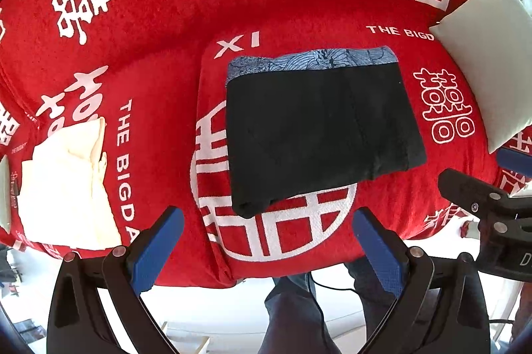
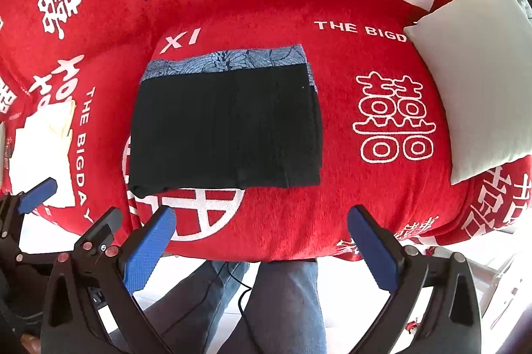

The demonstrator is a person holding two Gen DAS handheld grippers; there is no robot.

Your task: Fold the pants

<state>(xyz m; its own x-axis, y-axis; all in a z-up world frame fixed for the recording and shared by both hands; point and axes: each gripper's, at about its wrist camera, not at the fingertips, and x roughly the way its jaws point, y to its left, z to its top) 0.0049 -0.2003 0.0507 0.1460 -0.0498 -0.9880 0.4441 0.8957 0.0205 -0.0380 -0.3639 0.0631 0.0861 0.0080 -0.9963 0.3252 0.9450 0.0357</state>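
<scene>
The black pants (image 1: 319, 131) lie folded into a compact rectangle on the red sofa seat, with a blue patterned waistband (image 1: 312, 59) along the far edge. They also show in the right wrist view (image 2: 226, 128). My left gripper (image 1: 267, 222) is open and empty, held back from the pants' near edge above the seat front. My right gripper (image 2: 261, 221) is open and empty, also in front of the pants. Part of the right gripper (image 1: 482, 204) shows at the right of the left wrist view, and the left gripper (image 2: 66, 214) at the left of the right wrist view.
The red sofa cover (image 1: 159, 31) bears white characters. A cream folded cloth (image 1: 66, 184) lies at the left of the seat. A white cushion (image 2: 482, 78) leans at the right. The person's legs (image 2: 282, 304) and a cable stand in front of the sofa.
</scene>
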